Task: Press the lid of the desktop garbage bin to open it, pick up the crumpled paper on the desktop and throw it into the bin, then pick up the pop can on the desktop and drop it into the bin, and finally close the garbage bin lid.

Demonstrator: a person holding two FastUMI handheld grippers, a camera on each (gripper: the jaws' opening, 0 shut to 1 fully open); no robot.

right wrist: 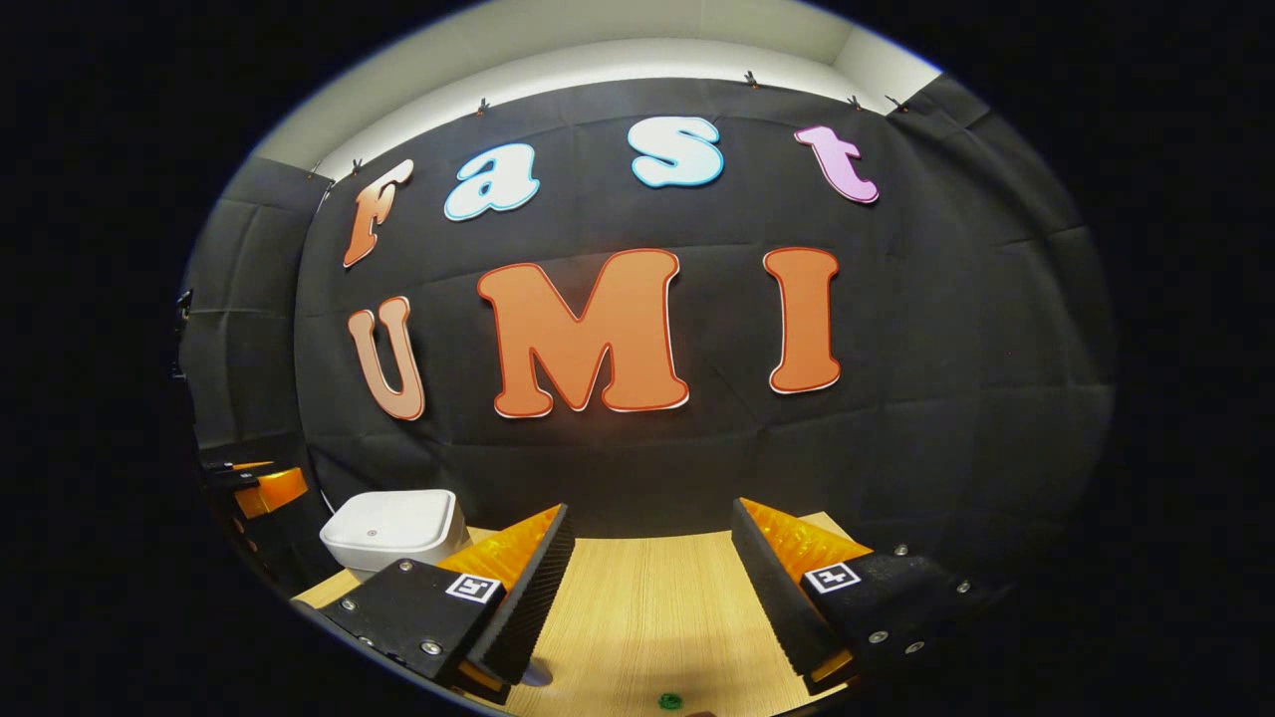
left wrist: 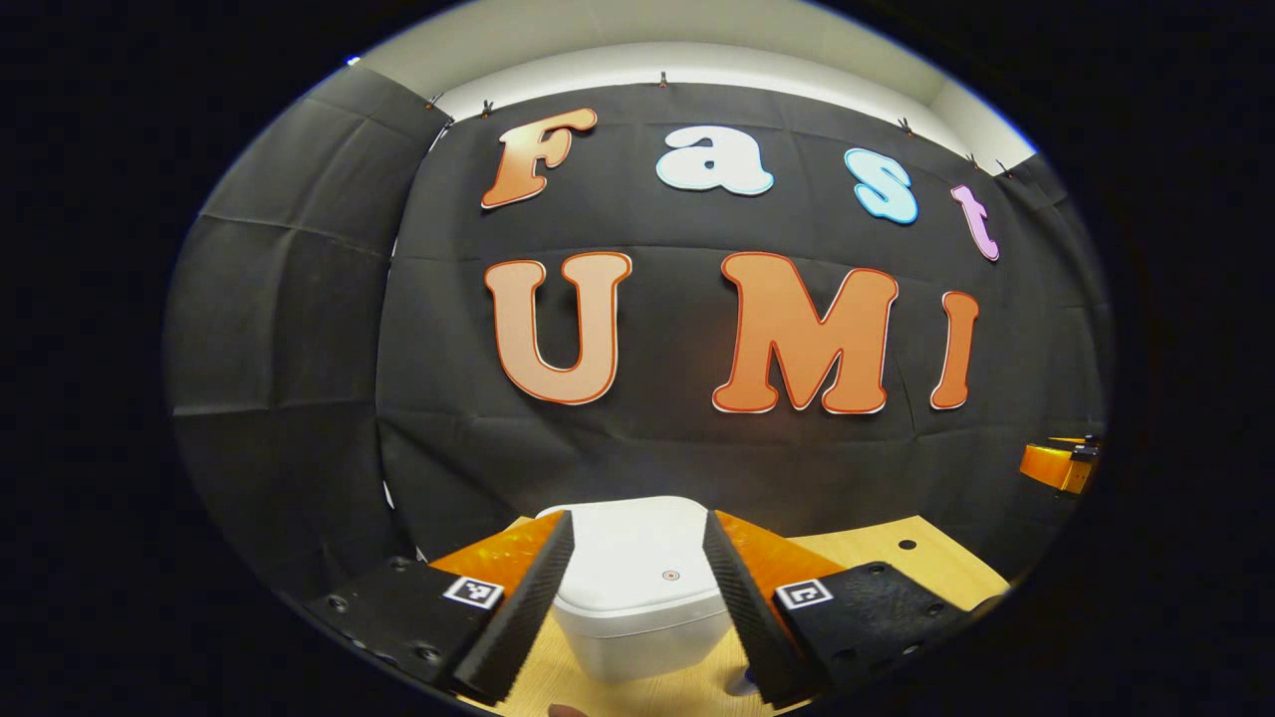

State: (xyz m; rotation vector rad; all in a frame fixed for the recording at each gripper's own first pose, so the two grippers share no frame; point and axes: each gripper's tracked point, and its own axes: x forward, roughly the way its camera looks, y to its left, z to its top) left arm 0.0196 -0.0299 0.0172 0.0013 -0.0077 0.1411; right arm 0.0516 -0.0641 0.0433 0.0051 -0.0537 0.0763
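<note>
Start of the task: the white garbage bin (left wrist: 637, 588), lid down, sits at lower centre of the left gripper view between the spread fingers of the empty left gripper (left wrist: 637, 583). The right gripper (right wrist: 652, 588), also spread and empty, hovers over the wooden desktop (right wrist: 647, 607). Every step remains.

Booth as I see it: black cloth wall (right wrist: 946, 329), creased, clipped along its top edge, a side panel (left wrist: 279, 329) at the left. Pale plain wall (left wrist: 697, 40) above it. Light wood-grain table (right wrist: 647, 607), evenly lit.
</note>
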